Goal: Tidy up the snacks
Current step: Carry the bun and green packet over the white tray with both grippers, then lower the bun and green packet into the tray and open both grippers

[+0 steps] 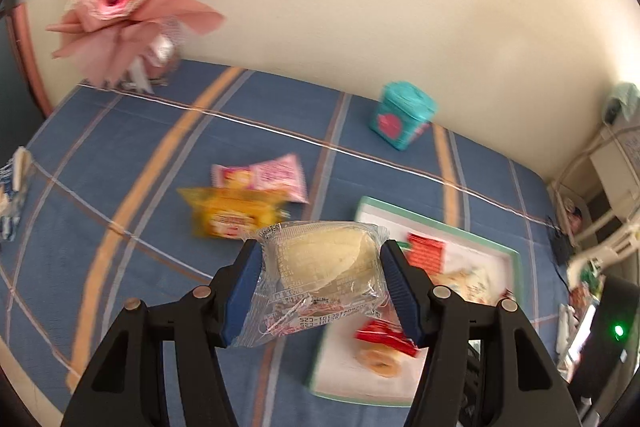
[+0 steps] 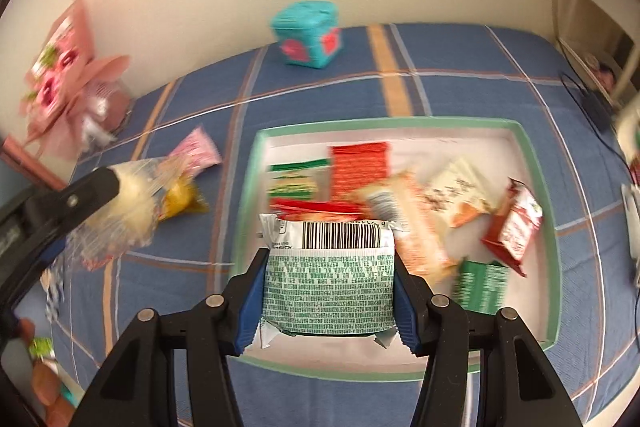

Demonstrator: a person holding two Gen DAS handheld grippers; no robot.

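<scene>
Blue plaid bed, both grippers loaded.
Left gripper [image 1: 320, 259] jaws clamp a clear cake pack [image 1: 324, 263]; right gripper [image 2: 330, 287] jaws hold a green packet [image 2: 330, 287] over the tray [image 2: 536, 163], likely for sorting.

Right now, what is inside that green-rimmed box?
Several wrapped snacks lie in the green-rimmed box: a red packet, green ones, a cream one. The held green-and-white packet hides whatever lies below it.

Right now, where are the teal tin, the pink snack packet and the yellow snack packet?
teal tin [image 1: 402, 115], left wrist view, front face.
pink snack packet [image 1: 276, 177], left wrist view, wrapper middle.
yellow snack packet [image 1: 230, 213], left wrist view, wrapper middle.
</scene>
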